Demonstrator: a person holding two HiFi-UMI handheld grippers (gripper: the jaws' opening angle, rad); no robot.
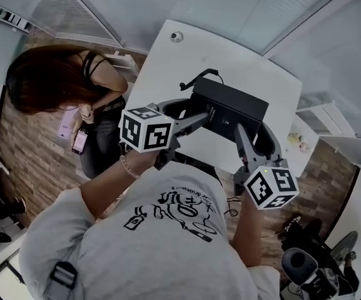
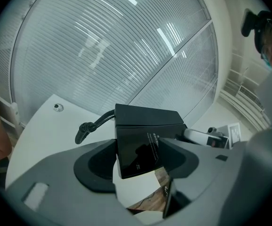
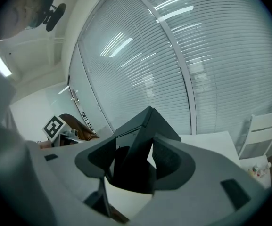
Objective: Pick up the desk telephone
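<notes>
The desk telephone [image 1: 230, 108] is a black, boxy unit with a curled black cord [image 1: 196, 80] at its far left corner. It sits over the near part of the white table [image 1: 167, 74], tilted so its glossy underside [image 2: 143, 140] faces the left gripper view. My left gripper [image 1: 196, 120] is shut on the telephone's left side. My right gripper [image 1: 239, 136] is shut on its right side, where a corner of the body [image 3: 133, 159] fills the jaws. The cord [image 2: 91, 126] hangs out to the left over the table.
A seated person [image 1: 55, 80] with a mobile phone is at the table's left side. There is a round grommet [image 1: 176, 37] at the table's far end. A white shelf unit [image 1: 327, 120] stands to the right, and an office chair [image 1: 305, 267] at the bottom right. Blinds and glass walls lie behind.
</notes>
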